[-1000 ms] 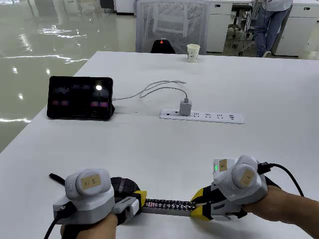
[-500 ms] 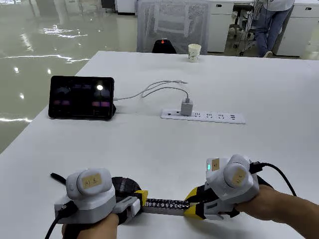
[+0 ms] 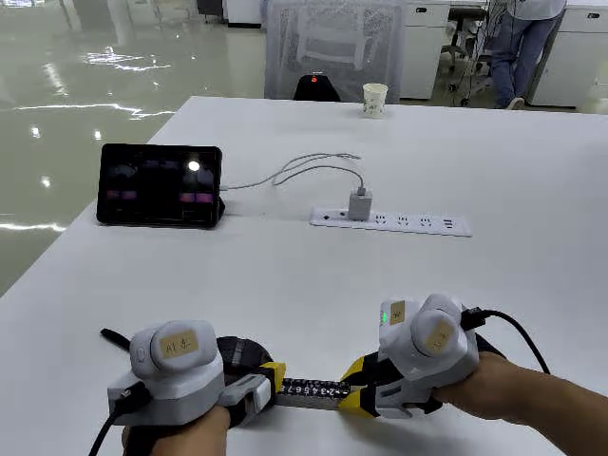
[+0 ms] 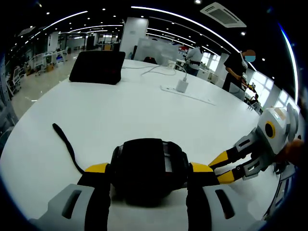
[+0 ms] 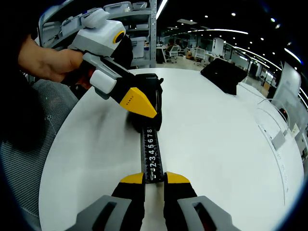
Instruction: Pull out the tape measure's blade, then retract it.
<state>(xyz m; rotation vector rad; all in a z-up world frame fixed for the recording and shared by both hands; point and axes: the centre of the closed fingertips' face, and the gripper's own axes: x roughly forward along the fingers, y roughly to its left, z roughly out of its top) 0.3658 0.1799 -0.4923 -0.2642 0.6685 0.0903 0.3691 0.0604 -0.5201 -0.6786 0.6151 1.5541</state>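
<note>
Finding: the exposed run of blade is shorter than it was a second ago. Your right gripper [image 5: 154, 179] has travelled toward the left one, and the numerals in the right gripper view now run out at about eight before the housing. In my judgement the pull-out is done and you are feeding the blade home under control.

Grip state: your left gripper [image 4: 149, 168] is clamped across the black, rounded tape measure housing [image 4: 149, 154], yellow tips on either flank. The right gripper's jaws are pinched on the free end of the narrow black blade with white numerals [image 5: 151, 151], which lies flat on the white table [image 3: 285, 275] between the two grippers, at the near edge in the head view.

Surroundings, taken from the housing:
- Black tablet on a stand [image 3: 160, 185] at 10 o'clock, well apart.
- White power strip [image 3: 389, 221] with a white charger [image 3: 358, 204] and grey cable [image 3: 304, 169] at 1 o'clock, well apart.
- Paper cup [image 3: 374, 99] at 12 o'clock, far edge.
- The housing's thin black wrist strap [image 4: 65, 144] trails away from the blade.

Obstructions: none lie on the blade's line. Risk noted: releasing early would let the spring snap the blade back.
</note>
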